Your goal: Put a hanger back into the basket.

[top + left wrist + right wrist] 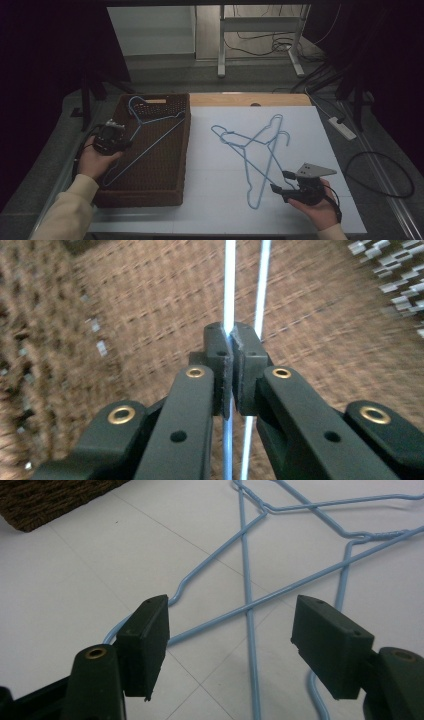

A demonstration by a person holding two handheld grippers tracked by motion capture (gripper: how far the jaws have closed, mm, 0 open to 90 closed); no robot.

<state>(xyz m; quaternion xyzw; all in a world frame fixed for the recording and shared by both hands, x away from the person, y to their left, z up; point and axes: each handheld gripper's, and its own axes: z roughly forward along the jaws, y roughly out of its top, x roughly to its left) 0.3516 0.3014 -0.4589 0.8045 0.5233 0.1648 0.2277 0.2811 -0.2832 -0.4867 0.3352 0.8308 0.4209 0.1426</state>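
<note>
Dim room; grey floor [400, 150], possibly carpet.

A brown woven basket [150, 187] sits at the left of the white table [300, 125]. A light blue wire hanger [150, 131] lies tilted inside it, hook toward the far wall. The left gripper [120, 142], held in the person's left hand [95, 160], meets this hanger at its left side. On the table to the right, two more blue wire hangers [255, 150] lie crossed over each other. The right gripper [280, 182], in the right hand [317, 207], rests just beside their near ends, jaws spread apart.
</note>
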